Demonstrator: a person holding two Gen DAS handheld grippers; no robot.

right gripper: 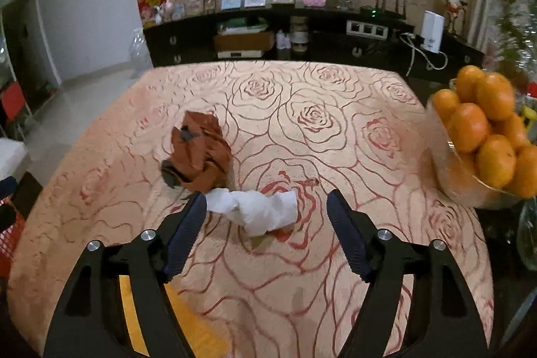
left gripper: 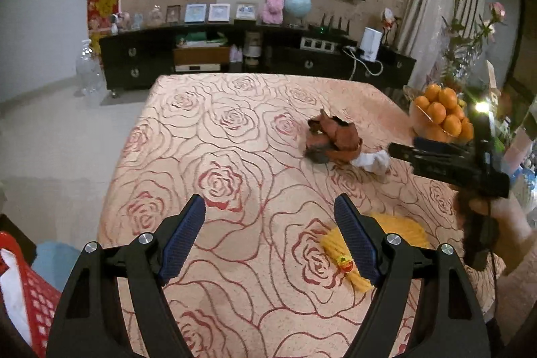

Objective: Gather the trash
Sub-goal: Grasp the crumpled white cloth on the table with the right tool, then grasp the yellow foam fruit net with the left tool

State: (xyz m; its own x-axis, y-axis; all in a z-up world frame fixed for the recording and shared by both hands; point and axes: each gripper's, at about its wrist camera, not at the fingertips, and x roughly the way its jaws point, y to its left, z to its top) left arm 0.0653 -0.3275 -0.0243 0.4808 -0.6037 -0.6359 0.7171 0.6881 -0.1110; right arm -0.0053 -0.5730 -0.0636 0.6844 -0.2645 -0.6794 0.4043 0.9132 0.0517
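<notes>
A crumpled brown paper wad point(left gripper: 335, 136) point(right gripper: 199, 153) lies on the rose-patterned tablecloth point(left gripper: 218, 140). A crumpled white tissue point(left gripper: 374, 160) point(right gripper: 258, 208) rests right beside it. My right gripper point(right gripper: 266, 207) stands open low over the tissue, which lies between its fingers; the right pad is clear of it. In the left wrist view that gripper point(left gripper: 396, 151) reaches in from the right, held by a hand. My left gripper point(left gripper: 270, 213) is open over bare cloth with nothing between its fingers. A yellow wrapper point(left gripper: 342, 260) lies by its right finger.
A glass bowl of oranges point(left gripper: 439, 116) point(right gripper: 483, 130) stands at the table's right edge. A red basket point(left gripper: 33, 291) sits below the table at the lower left. A dark cabinet point(left gripper: 235, 56) with frames and a globe runs along the far wall.
</notes>
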